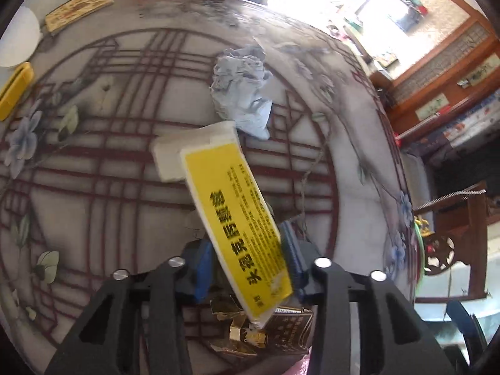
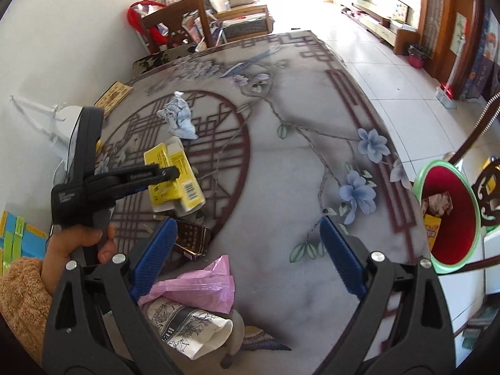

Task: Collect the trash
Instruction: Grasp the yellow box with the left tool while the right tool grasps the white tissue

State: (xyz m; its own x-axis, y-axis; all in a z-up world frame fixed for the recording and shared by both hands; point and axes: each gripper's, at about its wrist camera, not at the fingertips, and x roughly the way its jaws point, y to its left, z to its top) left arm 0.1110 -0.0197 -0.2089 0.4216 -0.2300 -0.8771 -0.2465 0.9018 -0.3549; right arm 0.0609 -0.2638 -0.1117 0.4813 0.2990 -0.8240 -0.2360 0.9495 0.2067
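Right now the left gripper [image 1: 247, 262] has its blue pads clamped on the near end of the yellow-and-white box [image 1: 237, 218], which tilts up off the table [image 2: 297, 187]. The right gripper [image 2: 247, 256] hangs over the table with jaws wide and nothing between them. The green bin [image 2: 450, 218] waits at three o'clock off the table edge. Held so near one end, I reckon the box could pivot or slip free in transit. Crumpled blue paper [image 1: 243, 90] lies at twelve o'clock beyond it.
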